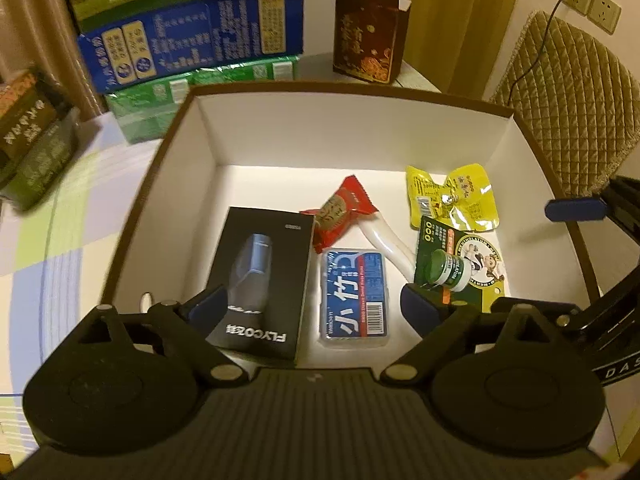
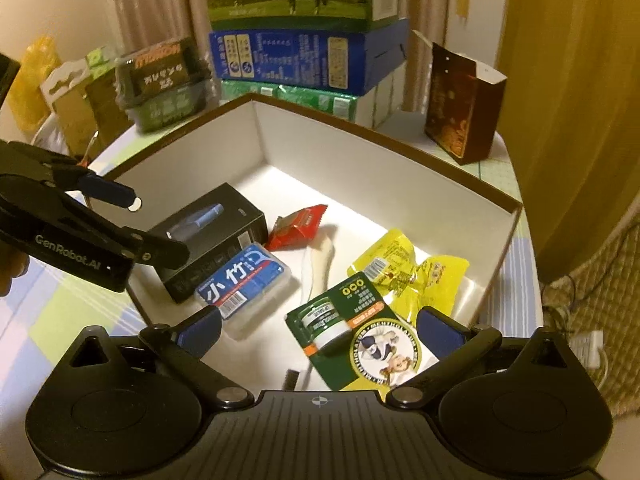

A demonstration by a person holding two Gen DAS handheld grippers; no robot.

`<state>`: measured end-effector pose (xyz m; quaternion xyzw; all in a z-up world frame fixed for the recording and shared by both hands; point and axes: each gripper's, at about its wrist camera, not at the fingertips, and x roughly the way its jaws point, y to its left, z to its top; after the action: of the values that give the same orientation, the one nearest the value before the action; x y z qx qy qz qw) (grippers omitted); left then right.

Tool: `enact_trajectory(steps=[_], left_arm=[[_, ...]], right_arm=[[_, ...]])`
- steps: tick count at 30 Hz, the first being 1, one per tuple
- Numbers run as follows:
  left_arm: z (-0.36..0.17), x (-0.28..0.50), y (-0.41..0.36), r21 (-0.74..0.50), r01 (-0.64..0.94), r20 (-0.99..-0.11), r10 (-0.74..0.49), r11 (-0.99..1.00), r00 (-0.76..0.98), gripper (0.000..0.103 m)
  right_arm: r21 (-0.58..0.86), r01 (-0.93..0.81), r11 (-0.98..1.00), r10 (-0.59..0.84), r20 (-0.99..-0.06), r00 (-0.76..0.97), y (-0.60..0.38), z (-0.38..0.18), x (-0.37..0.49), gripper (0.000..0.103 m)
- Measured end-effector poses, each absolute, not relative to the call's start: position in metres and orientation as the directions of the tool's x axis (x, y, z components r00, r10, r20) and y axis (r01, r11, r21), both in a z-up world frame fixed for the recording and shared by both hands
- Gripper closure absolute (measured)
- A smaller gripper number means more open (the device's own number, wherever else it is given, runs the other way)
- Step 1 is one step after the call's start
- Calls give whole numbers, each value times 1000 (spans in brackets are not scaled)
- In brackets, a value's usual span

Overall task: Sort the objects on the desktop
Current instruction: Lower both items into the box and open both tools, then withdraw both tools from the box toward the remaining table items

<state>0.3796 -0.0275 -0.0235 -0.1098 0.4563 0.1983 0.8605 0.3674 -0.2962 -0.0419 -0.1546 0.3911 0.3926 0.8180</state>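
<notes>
From your left wrist, the white box (image 1: 208, 136) already holds the black carton (image 1: 262, 276), floss case (image 1: 354, 296), red snack (image 1: 340, 212), yellow packet (image 1: 452, 196) and balm card (image 1: 456, 264), and your left gripper (image 1: 316, 304) hangs tilted down over them, jaws spread and empty. From your right wrist, the same items lie in the box, with only stacked cartons (image 2: 300, 56) visible outside, so sorting looks nearly done. Your right gripper (image 2: 320, 328) points down over the balm card (image 2: 352, 332), jaws wide, holding nothing.

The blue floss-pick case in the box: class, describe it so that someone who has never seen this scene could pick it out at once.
Find the big open box with white inside walls and a brown rim. On its floor, the floss-pick case lies flat beside the black carton, below the red snack packet. It is the only clear plastic case with a blue label, large white characters and a barcode.
</notes>
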Motion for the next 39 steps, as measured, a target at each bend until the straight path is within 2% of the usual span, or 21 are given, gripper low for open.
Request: enact_trajectory(steps=[27,39], left_arm=[[15,309,-61,-3,-460,-783,283,888,553,10],[22,267,-77,2,-477,-772,304,879,558,10]], right_arm=[[91,-730,677,555,-715,426,-313,-17,295,2],[94,-738,668,556,-722,411,-319,-19,254,2]])
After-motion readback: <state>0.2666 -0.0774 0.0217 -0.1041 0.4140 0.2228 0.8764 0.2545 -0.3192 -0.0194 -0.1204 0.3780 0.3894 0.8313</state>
